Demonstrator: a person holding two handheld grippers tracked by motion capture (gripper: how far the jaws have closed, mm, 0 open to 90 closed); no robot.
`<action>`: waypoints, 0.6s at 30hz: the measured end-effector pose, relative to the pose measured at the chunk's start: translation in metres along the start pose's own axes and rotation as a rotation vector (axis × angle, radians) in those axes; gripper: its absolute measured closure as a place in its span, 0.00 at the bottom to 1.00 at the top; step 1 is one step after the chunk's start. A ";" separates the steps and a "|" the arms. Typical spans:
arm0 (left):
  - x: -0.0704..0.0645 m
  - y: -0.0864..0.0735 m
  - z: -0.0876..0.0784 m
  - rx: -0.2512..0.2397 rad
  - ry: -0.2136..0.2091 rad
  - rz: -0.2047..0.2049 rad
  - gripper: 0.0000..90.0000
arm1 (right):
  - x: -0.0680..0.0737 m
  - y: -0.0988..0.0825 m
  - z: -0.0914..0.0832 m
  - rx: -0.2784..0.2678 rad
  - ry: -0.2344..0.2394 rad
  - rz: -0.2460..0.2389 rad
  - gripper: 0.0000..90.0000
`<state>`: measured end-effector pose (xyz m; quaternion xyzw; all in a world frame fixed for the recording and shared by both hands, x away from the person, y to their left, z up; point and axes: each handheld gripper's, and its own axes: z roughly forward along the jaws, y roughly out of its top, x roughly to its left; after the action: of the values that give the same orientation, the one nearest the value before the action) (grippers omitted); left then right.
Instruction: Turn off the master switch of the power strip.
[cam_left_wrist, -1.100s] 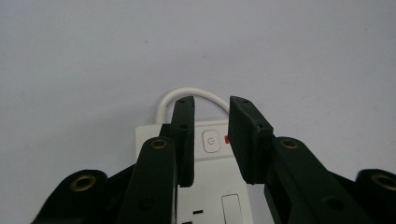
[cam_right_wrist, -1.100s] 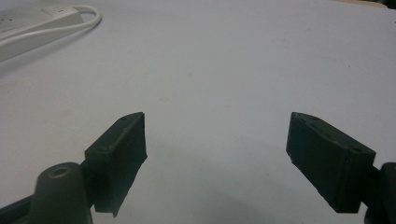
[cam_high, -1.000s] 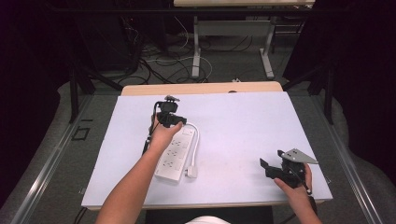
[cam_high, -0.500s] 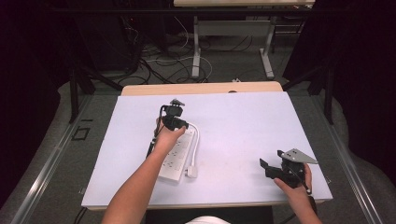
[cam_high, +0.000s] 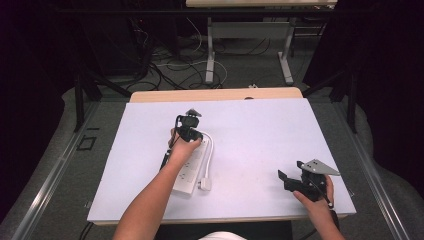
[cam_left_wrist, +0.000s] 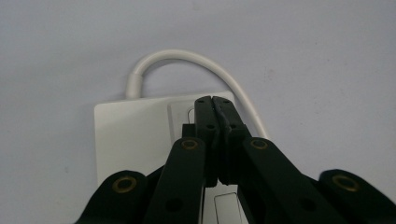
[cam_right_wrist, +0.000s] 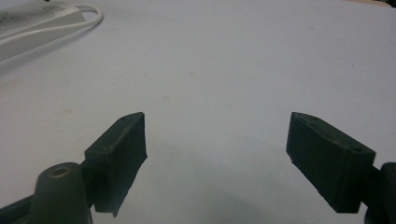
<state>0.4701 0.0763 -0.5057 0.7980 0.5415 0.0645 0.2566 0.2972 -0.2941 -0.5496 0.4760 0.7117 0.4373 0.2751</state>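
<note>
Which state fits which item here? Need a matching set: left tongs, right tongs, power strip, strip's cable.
Things:
1. left tongs
2. right tongs
3. power strip
4. white cable

States:
A. jaws wide apart, nothing between
B. loops out of the strip's end
C. jaws closed, tips over the strip's switch end
D. lies flat on the white table

Pairs: 1-C, 2-A, 3-D, 4-B
</note>
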 end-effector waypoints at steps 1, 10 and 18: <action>0.000 0.000 0.001 0.003 0.002 -0.002 1.00 | 0.000 0.000 0.000 -0.001 0.003 -0.001 0.21; 0.001 -0.001 0.006 0.003 0.015 -0.008 1.00 | 0.000 0.000 -0.001 0.011 0.002 0.000 0.21; 0.003 0.000 0.007 0.003 0.014 -0.007 1.00 | 0.000 0.000 0.000 0.014 0.005 -0.001 0.21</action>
<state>0.4739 0.0763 -0.5117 0.7960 0.5462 0.0682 0.2518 0.2970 -0.2940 -0.5496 0.4764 0.7156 0.4334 0.2703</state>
